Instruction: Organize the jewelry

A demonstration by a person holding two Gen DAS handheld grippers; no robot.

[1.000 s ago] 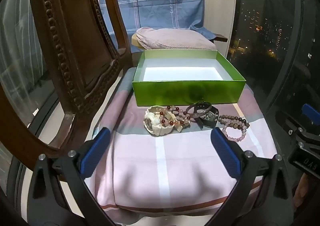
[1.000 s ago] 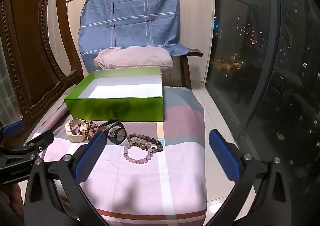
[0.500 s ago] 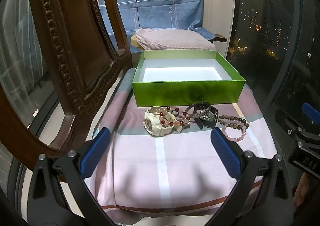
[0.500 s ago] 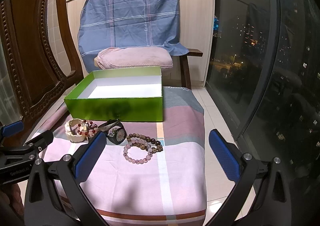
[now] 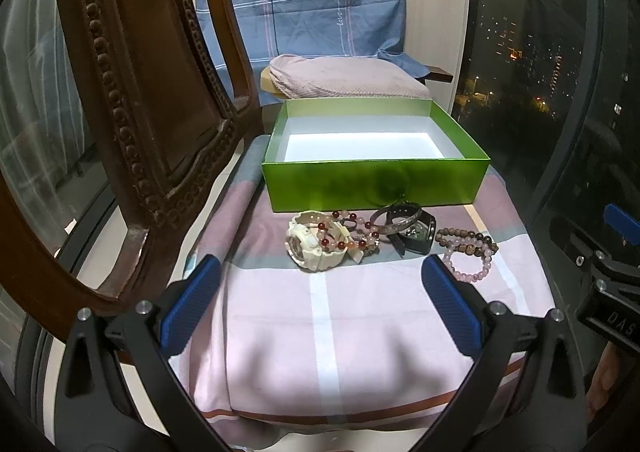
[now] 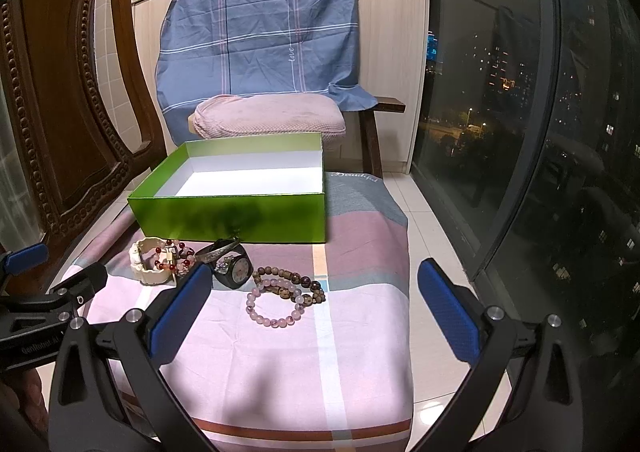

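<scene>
While jewelry (image 5: 384,240) hugs box (image 5: 376,187), cloth (image 5: 320,332) lies bare.

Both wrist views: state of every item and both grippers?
green box: open, empty
cream watch: on cloth, red bead bracelet draped over it
black watch: on cloth, touching a silver bangle
pink bead bracelet: flat, overlapping brown one
left gripper: jaws open, empty
right gripper: jaws open, empty
</scene>
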